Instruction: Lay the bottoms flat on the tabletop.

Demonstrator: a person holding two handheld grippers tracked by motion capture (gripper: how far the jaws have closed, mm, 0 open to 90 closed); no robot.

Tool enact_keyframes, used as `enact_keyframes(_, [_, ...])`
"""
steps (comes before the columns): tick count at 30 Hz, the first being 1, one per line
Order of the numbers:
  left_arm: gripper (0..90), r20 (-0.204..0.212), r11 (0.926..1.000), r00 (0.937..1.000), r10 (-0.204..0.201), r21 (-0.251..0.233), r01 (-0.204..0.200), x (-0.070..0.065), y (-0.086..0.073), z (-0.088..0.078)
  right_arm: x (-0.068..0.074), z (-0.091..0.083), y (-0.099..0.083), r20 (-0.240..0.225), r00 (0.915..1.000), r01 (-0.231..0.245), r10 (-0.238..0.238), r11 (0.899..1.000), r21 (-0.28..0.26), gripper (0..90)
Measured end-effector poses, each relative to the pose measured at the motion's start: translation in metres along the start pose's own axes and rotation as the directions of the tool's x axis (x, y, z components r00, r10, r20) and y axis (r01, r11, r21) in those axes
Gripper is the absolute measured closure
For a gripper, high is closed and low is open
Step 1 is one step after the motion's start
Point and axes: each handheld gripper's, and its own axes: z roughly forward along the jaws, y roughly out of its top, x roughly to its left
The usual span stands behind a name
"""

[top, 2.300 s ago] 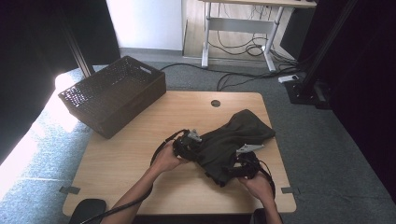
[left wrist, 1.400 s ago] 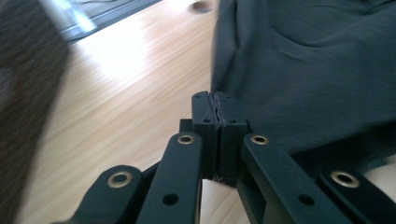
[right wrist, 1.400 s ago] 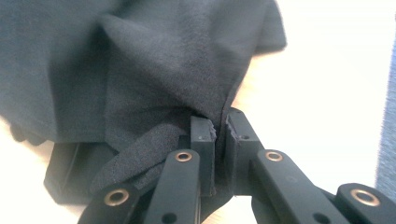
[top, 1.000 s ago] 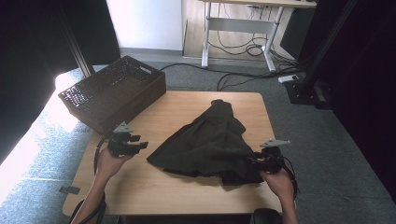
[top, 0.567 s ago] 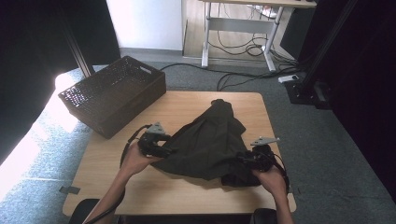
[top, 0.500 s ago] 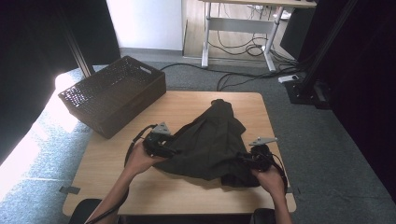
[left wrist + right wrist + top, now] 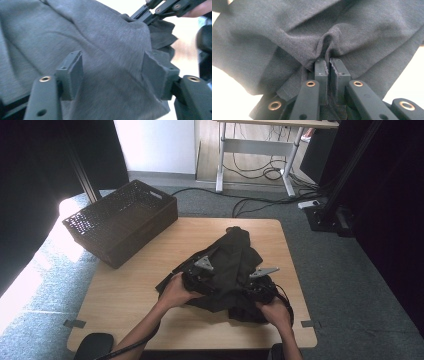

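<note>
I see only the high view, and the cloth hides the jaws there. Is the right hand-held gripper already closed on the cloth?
Observer: Yes. In the right gripper view, the right hand-held gripper is shut on a pinched fold of the dark cloth.
Operator: And the left one, please?
Observer: The left hand-held gripper is open. Its jaws have just been closing, and the cloth bulges between them, but the pads do not press it yet.

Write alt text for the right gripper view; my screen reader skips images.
The right gripper has its two black jaws pinched shut on a fold of dark grey cloth, which bunches at the pads and spreads across the frame.
</note>
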Motion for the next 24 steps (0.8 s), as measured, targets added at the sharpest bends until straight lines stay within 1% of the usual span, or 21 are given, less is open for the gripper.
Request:
enact_keyframes(1, [48.4,-0.014,0.9998,0.9999,0.0,0.02,0.0,-0.001,0.001,0.003,0.001,0.0,0.0,-0.002,1.0,0.002,-0.002,1.0,0.0,82.2])
enact_keyframes(2, [61.3,-0.016,0.9995,0.9999,-0.005,0.031,0.006,0.0,0.001,0.005,0.001,0.0,-0.001,-0.003,1.0,0.004,-0.004,1.0,-0.001,81.6])
enact_keyframes(3, [71.2,-0.01,0.9993,0.9998,-0.016,0.034,0.017,0.0,0.0,0.007,0.0,0.0,-0.001,-0.004,1.0,0.008,-0.008,1.0,-0.004,80.8])
enact_keyframes(4, [79.4,-0.033,0.9993,0.9994,-0.014,0.034,0.015,0.0,0.0,0.007,0.0,0.0,-0.002,-0.008,1.0,0.004,-0.004,1.0,-0.006,79.5])
enact_keyframes(5, [83.7,-0.042,0.9995,0.999,-0.012,0.029,0.013,0.0,0.0,0.006,0.0,-0.001,-0.003,-0.007,1.0,0.003,-0.003,1.0,-0.007,77.7])
enact_keyframes(7, [85.2,-0.05,0.9999,0.9986,-0.015,-0.003,0.015,0.002,0.002,-0.002,-0.002,-0.004,-0.004,-0.001,1.0,0.0,0.0,1.0,-0.015,69.9])
enact_keyframes(9, [85.7,-0.065,0.9987,0.9976,-0.023,-0.046,0.02,0.006,0.006,-0.016,-0.004,-0.008,-0.006,0.024,0.9996,-0.015,0.015,0.999,-0.031,58.1])
enact_keyframes(10, [85.7,-0.079,0.9968,0.9965,-0.027,-0.078,0.021,0.009,0.009,-0.027,-0.007,-0.011,-0.007,0.037,0.9989,-0.029,0.03,0.999,-0.041,54.1])
enact_keyframes(12, [85.9,-0.098,0.9929,0.9944,-0.039,-0.116,0.027,0.015,0.013,-0.044,-0.01,-0.018,-0.008,0.04,0.9975,-0.055,0.058,0.997,-0.06,46.0])
enact_keyframes(15, [86.0,-0.152,0.9833,0.9859,-0.071,-0.177,0.043,0.027,0.017,-0.078,-0.015,-0.027,-0.009,0.061,0.9954,-0.069,0.074,0.994,-0.081,39.3])
enact_keyframes(16, [86.0,-0.176,0.98,0.981,-0.082,-0.193,0.047,0.032,0.016,-0.089,-0.016,-0.03,-0.009,0.067,0.9946,-0.074,0.08,0.993,-0.088,37.8])
enact_keyframes(17, [86.0,-0.214,0.978,0.9721,-0.095,-0.202,0.051,0.038,0.014,-0.102,-0.017,-0.032,-0.01,0.067,0.9943,-0.076,0.083,0.992,-0.098,37.2])
enact_keyframes(18, [86.0,-0.239,0.9769,0.9652,-0.106,-0.206,0.056,0.042,0.011,-0.108,-0.019,-0.035,-0.01,0.07,0.994,-0.077,0.085,0.991,-0.105,36.3])
enact_keyframes(19, [86.0,-0.267,0.9757,0.956,-0.122,-0.209,0.067,0.049,0.007,-0.117,-0.02,-0.035,-0.011,0.073,0.9936,-0.078,0.086,0.991,-0.106,36.1])
enact_keyframes(20, [86.0,-0.281,0.9729,0.9483,-0.148,-0.214,0.088,0.056,0.0,-0.124,-0.021,-0.036,-0.011,0.078,0.9925,-0.085,0.094,0.991,-0.103,35.7])
enact_keyframes(21, [86.0,-0.307,0.9684,0.9339,-0.184,-0.219,0.119,0.065,-0.01,-0.131,-0.022,-0.035,-0.012,0.078,0.9923,-0.088,0.096,0.991,-0.101,35.2])
enact_keyframes(22, [86.0,-0.321,0.9662,0.9248,-0.204,-0.218,0.138,0.07,-0.016,-0.134,-0.023,-0.034,-0.014,0.074,0.9921,-0.094,0.102,0.991,-0.098,34.7])
enact_keyframes(24, [86.0,-0.348,0.9608,0.9035,-0.25,-0.205,0.187,0.083,-0.037,-0.139,-0.022,-0.029,-0.015,0.064,0.9923,-0.1,0.106,0.991,-0.093,32.9])
